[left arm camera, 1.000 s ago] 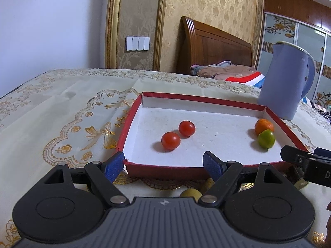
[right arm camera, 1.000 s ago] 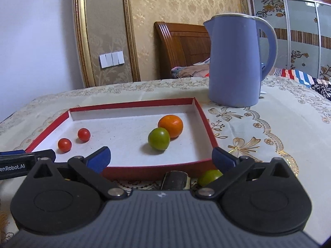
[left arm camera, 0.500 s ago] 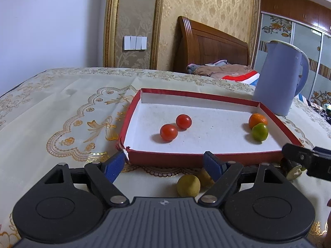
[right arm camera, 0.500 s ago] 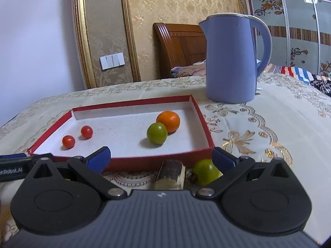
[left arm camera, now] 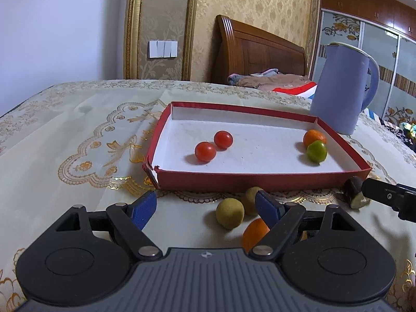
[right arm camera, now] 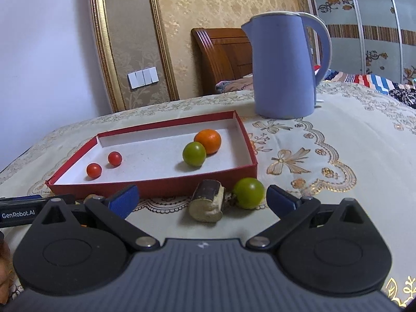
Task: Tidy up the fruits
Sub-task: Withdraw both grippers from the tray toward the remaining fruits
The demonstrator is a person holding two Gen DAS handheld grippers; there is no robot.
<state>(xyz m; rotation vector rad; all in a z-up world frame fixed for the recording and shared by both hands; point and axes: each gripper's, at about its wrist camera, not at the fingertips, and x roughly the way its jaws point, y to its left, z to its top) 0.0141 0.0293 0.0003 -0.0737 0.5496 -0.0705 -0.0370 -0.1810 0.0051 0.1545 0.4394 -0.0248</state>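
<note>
A shallow red tray (left arm camera: 260, 179) (right arm camera: 156, 188) with a white floor holds two red tomatoes (left arm camera: 205, 151) (right arm camera: 94, 170), an orange (left arm camera: 314, 137) (right arm camera: 208, 141) and a green fruit (left arm camera: 316, 151) (right arm camera: 194, 153). On the cloth in front of it lie two yellow-brown round fruits (left arm camera: 230, 213), an orange (left arm camera: 253, 234), a green fruit (right arm camera: 248, 193) and a dark-skinned cut piece (right arm camera: 208, 204) (left arm camera: 355, 191). My left gripper (left arm camera: 206, 208) is open just short of the yellow-brown fruits. My right gripper (right arm camera: 202, 200) is open, with the cut piece and green fruit just ahead.
A blue kettle (left arm camera: 340, 91) (right arm camera: 283, 65) stands on the embroidered tablecloth behind the tray's right corner. A wooden headboard (left arm camera: 257, 54) and bedding lie beyond the table. The other gripper's finger shows at each view's edge.
Both grippers have drawn back from the tray, which looks smaller and farther now. The loose fruits in front of it have come into view between the fingers. Both stayed open.
</note>
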